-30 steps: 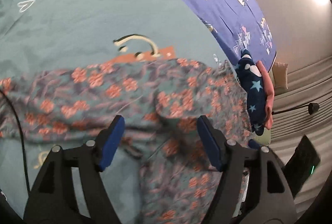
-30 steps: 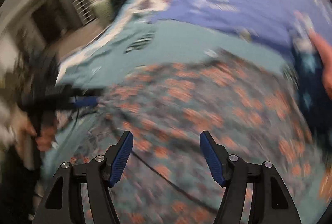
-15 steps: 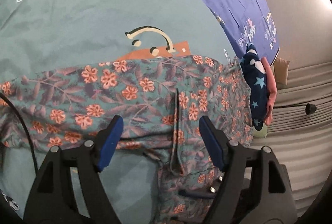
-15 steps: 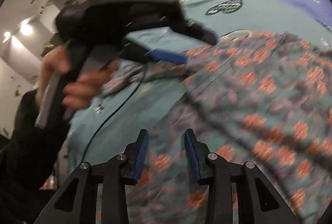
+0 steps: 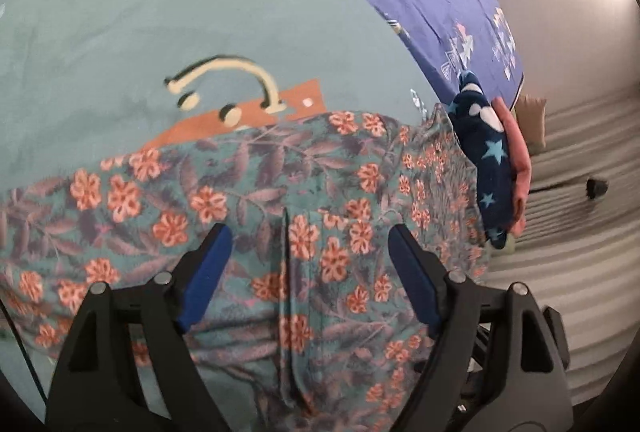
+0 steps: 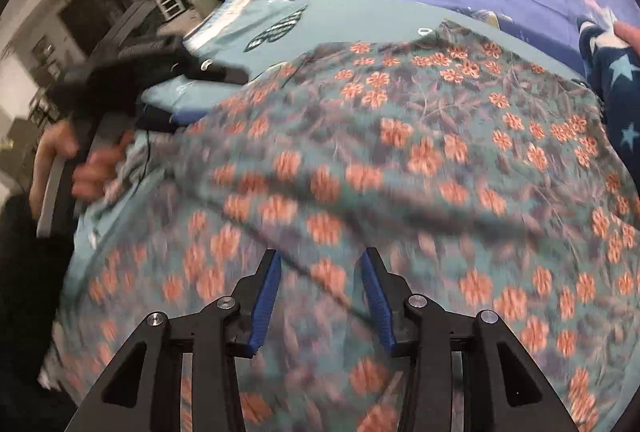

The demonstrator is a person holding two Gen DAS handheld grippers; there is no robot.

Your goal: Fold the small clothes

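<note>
Floral cloth, the garment (image 5: 256, 200), lies spread on the teal sheet (image 5: 120, 32), filling the near view of both cameras. The left gripper (image 5: 306, 256) hangs over it with jaws wide, having just opened a little further, nothing pinched; a ridge of fabric runs between them. The right gripper (image 6: 320, 284) has jaws half open and just widening, over a dark crease, and clamps nothing. Closing on that ridge could catch two layers at once and drag the fold crooked; the blur in the right view suggests a fast approach, so the pinch may miss the edge. Farther off, the star-print bundle (image 5: 484, 160) touches the garment's far side, and a pull might disturb it.
</note>
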